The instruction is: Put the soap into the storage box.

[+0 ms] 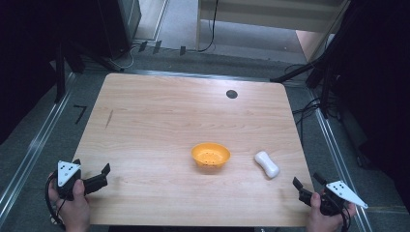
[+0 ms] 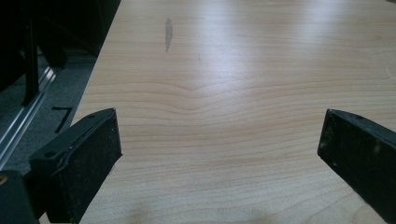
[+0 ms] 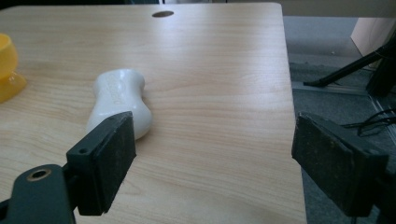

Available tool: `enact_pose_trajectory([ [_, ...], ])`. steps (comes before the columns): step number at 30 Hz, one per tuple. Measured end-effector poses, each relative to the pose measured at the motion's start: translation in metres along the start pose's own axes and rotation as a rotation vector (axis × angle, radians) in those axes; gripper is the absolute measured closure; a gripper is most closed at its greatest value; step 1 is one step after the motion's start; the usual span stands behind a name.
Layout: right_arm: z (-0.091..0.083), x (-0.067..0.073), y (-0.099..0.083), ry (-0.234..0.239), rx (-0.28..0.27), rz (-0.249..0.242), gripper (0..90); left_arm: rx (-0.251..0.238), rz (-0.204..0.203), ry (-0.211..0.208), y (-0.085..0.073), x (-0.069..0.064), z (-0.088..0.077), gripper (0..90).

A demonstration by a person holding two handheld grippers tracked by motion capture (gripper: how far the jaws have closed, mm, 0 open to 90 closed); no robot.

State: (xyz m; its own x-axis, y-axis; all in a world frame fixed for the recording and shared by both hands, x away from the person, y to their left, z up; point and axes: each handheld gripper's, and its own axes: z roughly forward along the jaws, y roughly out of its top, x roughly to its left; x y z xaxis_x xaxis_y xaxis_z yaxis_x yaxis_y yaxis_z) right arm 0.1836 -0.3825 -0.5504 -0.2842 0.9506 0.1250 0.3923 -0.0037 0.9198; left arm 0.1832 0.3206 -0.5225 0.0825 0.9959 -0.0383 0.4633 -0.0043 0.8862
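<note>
The left tongs (image 1: 92,178) are sitting at the desk's (image 1: 159,116) near-left corner with jaws wide apart, holding nothing; the right tongs (image 1: 309,186) are waiting at the near-right corner, equally spread and empty. An orange bowl (image 1: 210,155) is standing toward the near edge, mid-desk, and a white waisted bottle (image 1: 267,164) is lying on its side just beside it, nearer the right edge. Being smooth and rounded, the bottle is probably risking a roll off that edge if nudged or pinched off-centre.

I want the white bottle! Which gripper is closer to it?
Right. The right gripper sits just beside the white bottle; the left gripper is far across the table.
</note>
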Motion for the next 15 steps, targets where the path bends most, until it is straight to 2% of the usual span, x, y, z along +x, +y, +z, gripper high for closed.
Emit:
enact_pose_trajectory([
  [3,0.002,0.002,0.001,-0.009,0.027,-0.02,14.1,-0.001,-0.001,0.0,0.0,0.0,0.0,0.0],
  [7,0.004,0.004,0.001,-0.017,0.055,-0.023,14.1,0.001,0.002,0.002,0.0,-0.001,0.0,0.0],
  [10,0.008,0.003,0.003,0.022,0.107,-0.012,14.8,-0.001,0.0,0.0,0.0,0.0,0.0,0.0],
  [15,0.012,0.003,0.011,0.042,0.189,-0.045,15.5,0.001,0.001,0.002,0.0,0.0,0.0,0.0],
])
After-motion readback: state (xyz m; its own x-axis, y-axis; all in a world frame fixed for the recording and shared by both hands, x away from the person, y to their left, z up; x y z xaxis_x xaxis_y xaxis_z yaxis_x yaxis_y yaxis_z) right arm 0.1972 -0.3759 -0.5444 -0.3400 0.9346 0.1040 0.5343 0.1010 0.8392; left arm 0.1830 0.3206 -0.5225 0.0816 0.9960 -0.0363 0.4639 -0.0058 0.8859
